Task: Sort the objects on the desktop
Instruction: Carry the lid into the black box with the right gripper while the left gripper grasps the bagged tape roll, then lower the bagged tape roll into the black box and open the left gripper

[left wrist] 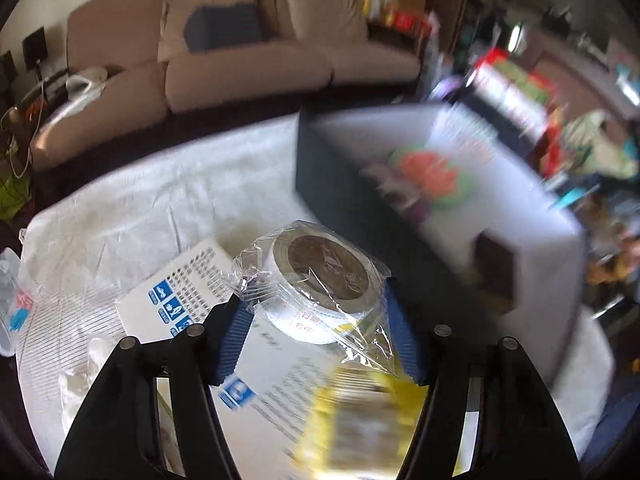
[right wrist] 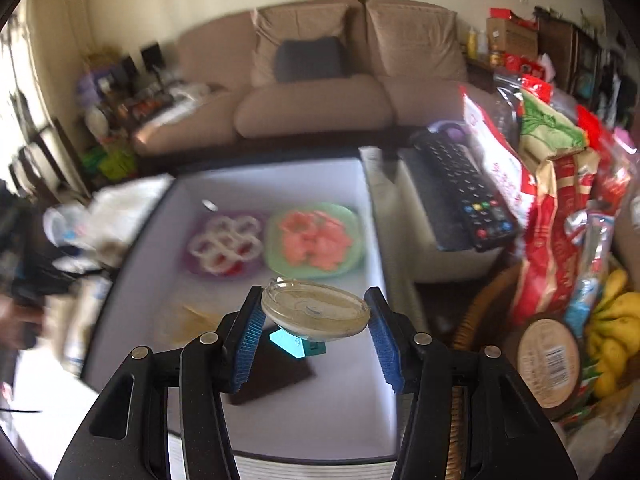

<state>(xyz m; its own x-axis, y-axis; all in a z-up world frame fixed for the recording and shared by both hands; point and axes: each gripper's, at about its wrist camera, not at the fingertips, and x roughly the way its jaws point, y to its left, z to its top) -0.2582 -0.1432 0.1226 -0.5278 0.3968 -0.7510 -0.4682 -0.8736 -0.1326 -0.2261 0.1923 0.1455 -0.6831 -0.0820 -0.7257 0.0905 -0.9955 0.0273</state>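
Nearest the lens, the left tongs pinch a roll of white tape sealed in crinkled clear plastic wrap, their ribbed blue pads pressing the wrapper from either side. The roll rides clear of the white-covered surface, above a white printed instruction sheet with blue pictograms and a blurred yellow packet at the near edge. Lined paper lies further left.

To the right of the roll stands a dark-walled cardboard box with a pale lining, evidently the collecting bin for the sort; holding the roll raised beside its wall suggests it is meant to go over the rim.

The right tongs are poised over that same box, gripping by its edges a round, shallow clear plastic lid with a cloudy underside, held roughly flat. Directly beneath it on the box floor lie a small turquoise object and a dark flat rectangle. At the far end sit a green plate holding pink pieces and a purple plate with white rings. The lid is not yet set down.

Right of the box, a black remote control with coloured buttons rests on a white block, with red-and-green food bags, a bunch of yellow bananas and a brown-lidded tub crowded beyond. A beige sofa lines the far wall.
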